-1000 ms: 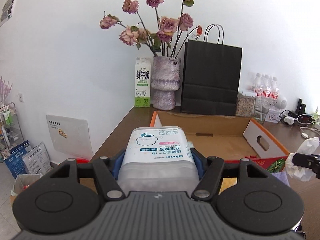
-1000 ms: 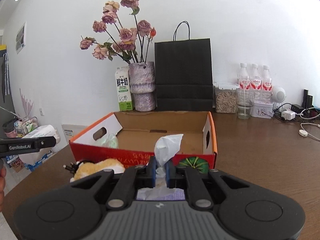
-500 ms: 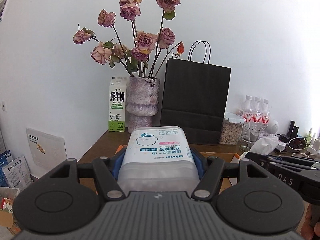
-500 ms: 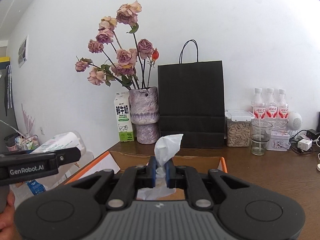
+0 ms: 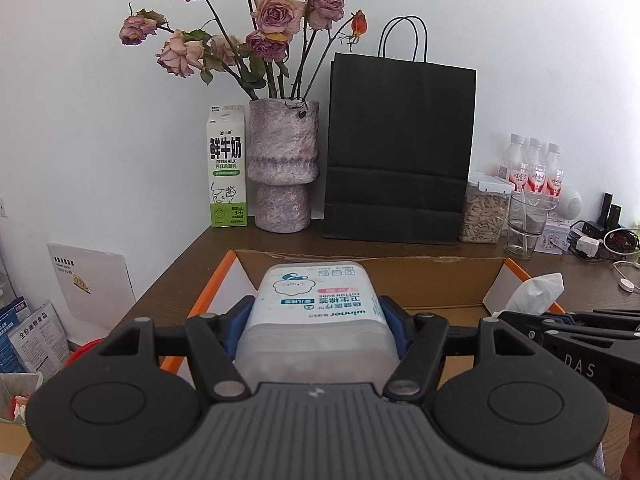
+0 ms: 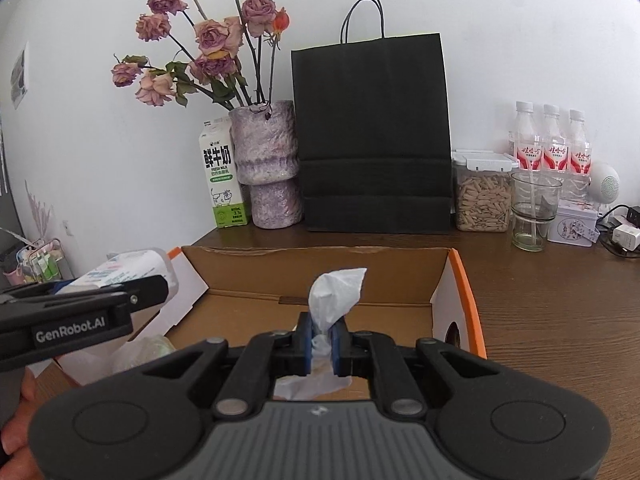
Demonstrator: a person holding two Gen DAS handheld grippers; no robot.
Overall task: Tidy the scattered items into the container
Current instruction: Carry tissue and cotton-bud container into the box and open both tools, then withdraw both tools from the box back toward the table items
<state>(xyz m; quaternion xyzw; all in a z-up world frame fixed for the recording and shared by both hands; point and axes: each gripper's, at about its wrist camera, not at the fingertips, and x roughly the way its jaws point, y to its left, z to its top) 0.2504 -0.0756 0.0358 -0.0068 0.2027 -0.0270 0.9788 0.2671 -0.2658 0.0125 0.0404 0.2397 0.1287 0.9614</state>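
Note:
My left gripper (image 5: 316, 320) is shut on a translucent cotton-bud box (image 5: 316, 312) with a white label and holds it above the left end of the open cardboard box (image 5: 432, 280), which has orange edges. My right gripper (image 6: 322, 338) is shut on a crumpled white tissue (image 6: 336, 292) and holds it over the cardboard box (image 6: 320, 276). The left gripper with its cotton-bud box (image 6: 128, 270) shows at the left of the right wrist view. The tissue (image 5: 536, 290) shows at the right of the left wrist view. A pale bagged item (image 6: 144, 350) lies inside the box.
Behind the box on the brown table (image 6: 560, 300) stand a milk carton (image 5: 227, 168), a vase of dried roses (image 5: 282, 168), a black paper bag (image 5: 400, 152), a jar of seeds (image 6: 482, 194), a glass (image 6: 534, 210), three bottles (image 6: 552, 144) and cables (image 5: 600, 236).
Both grippers have moved forward and tilted down a little over the cardboard box, whose inside now shows. Both grips are unchanged.

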